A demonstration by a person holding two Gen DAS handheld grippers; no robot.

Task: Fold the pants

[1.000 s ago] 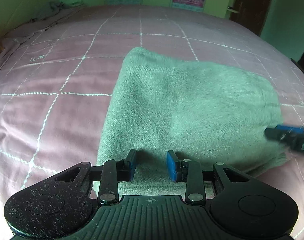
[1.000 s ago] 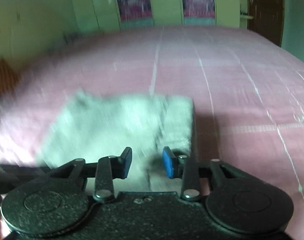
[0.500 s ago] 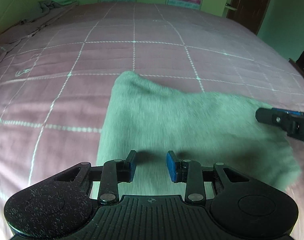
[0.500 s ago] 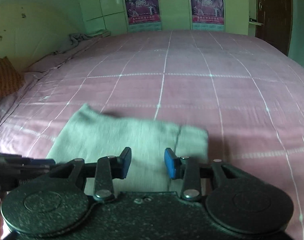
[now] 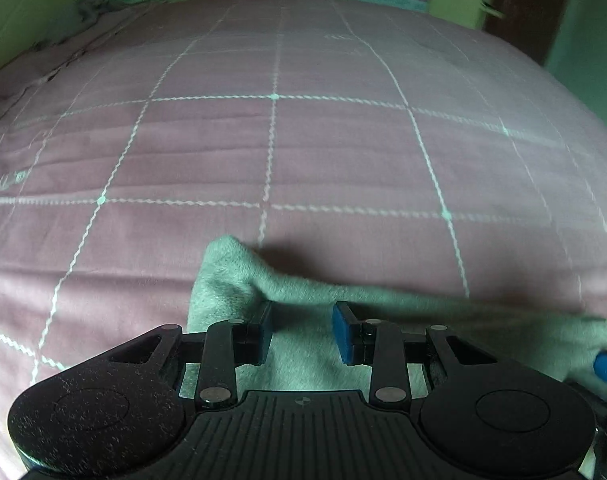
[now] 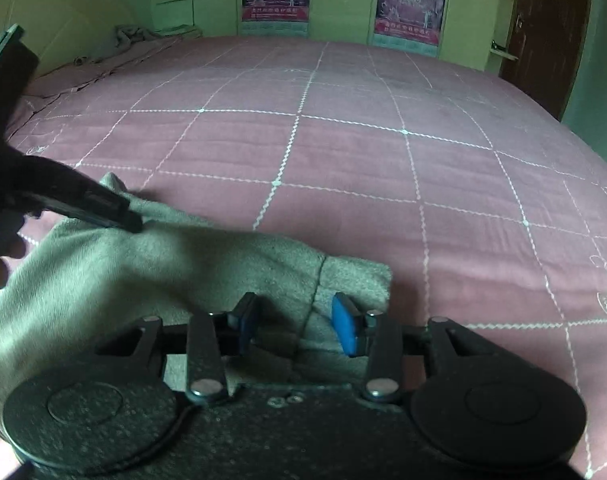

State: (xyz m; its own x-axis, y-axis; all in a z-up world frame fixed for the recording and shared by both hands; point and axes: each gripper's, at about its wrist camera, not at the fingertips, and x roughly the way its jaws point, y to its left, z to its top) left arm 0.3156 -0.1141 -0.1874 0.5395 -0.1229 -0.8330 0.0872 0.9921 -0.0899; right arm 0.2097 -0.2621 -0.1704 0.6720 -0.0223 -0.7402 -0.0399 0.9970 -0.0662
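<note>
Pants (image 6: pixel 151 276): soft, fuzzy grey-green fabric, folded into a thick slab; one seam visible; lying on the bed just ahead of both grippers.
Bed cover (image 5: pixel 303 152): dull pink cloth, quilted in a grid of pale zigzag stitching.
Left gripper (image 5: pixel 302 330): black body, blue pads; jaws apart over the fabric, nothing clamped.
Right gripper (image 6: pixel 293 322): same build; jaws apart, straddling the seam, holding nothing.
Posters (image 6: pixel 411 0): two flat rectangles on the green wall.

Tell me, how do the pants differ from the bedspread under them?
The pants are plain grey-green; the bedspread is pink with a white stitched grid. The pants are small and bunched up at one corner; the bedspread lies spread flat and is far larger. Both are soft cloth.
</note>
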